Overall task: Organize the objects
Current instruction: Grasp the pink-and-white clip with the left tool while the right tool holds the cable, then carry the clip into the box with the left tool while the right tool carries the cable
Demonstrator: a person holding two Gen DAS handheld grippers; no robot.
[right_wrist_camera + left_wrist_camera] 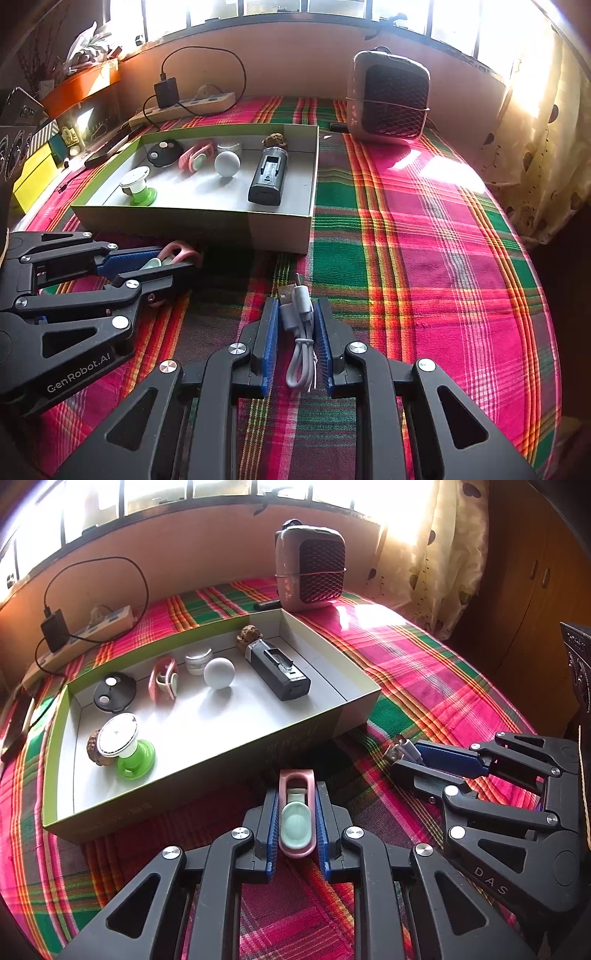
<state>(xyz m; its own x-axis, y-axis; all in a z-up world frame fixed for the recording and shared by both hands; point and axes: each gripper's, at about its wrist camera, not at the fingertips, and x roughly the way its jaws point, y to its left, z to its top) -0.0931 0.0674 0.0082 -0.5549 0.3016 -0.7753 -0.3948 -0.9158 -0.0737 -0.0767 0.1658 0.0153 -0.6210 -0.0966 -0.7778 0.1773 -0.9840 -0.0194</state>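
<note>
My left gripper [296, 794] is shut on a pink clip with a mint-green pad [296, 814], just in front of the open cardboard box [207, 753]. It also shows in the right wrist view [177, 256]. My right gripper [295, 306] is shut on a short grey USB cable [300, 332] above the plaid cloth; in the left wrist view the cable's plug [400, 749] sticks out of it. The box holds a second pink clip [164, 679], a white ball [219, 673], a black device [277, 672], a black disc [113, 692] and a green-footed holder [127, 746].
A mesh-fronted heater [312, 570] stands behind the box by the wall. A power strip with a black charger [79, 633] lies at the back left. A curtain [535, 147] hangs at the right. Boxes and clutter [40, 147] stand at the left edge. Plaid cloth [424, 240] covers the table.
</note>
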